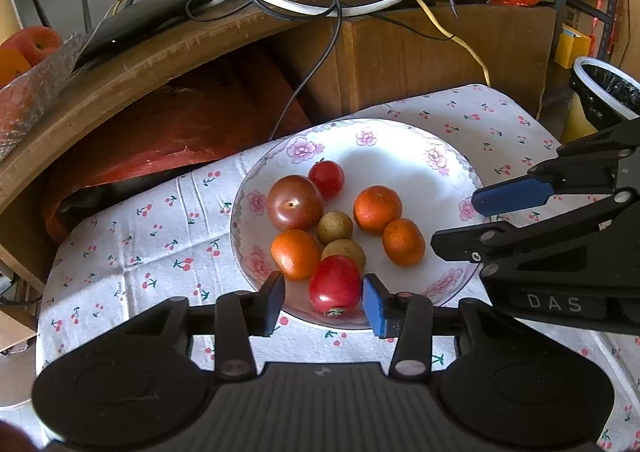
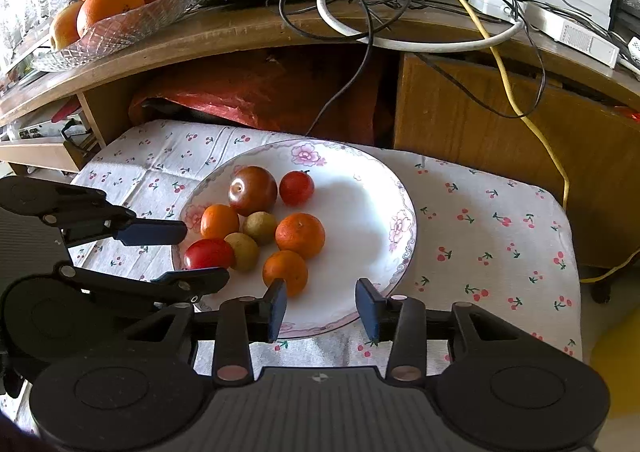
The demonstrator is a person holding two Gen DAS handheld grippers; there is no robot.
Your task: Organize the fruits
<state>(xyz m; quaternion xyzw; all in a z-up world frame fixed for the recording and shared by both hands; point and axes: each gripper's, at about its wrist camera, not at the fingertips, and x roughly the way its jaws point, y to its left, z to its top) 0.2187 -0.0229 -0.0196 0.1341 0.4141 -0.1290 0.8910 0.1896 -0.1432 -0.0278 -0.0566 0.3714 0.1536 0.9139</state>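
A flowered white plate (image 1: pixel 400 132) (image 2: pixel 360 208) on a cherry-print cloth holds several small fruits. Among them are a big dark tomato (image 1: pixel 295 202) (image 2: pixel 253 189), a small red tomato (image 1: pixel 326 179), three small oranges and two brownish-green fruits (image 1: pixel 335 227). My left gripper (image 1: pixel 325 304) (image 2: pixel 207 253) is open and straddles a red tomato (image 1: pixel 335 288) (image 2: pixel 208 254) at the plate's near edge, with a gap on the left side. My right gripper (image 2: pixel 323 306) (image 1: pixel 454 222) is open over the plate's rim with nothing between its fingers. A small orange (image 2: pixel 285 272) (image 1: pixel 403 241) lies just ahead of its left finger.
Behind the clothed table (image 2: pixel 480 220) is a wooden desk (image 2: pixel 248 32) strewn with cables and a router. A glass bowl (image 2: pixel 120 24) with oranges and an apple stands on its left end. A bin with a black liner (image 1: pixel 604 92) sits to the right.
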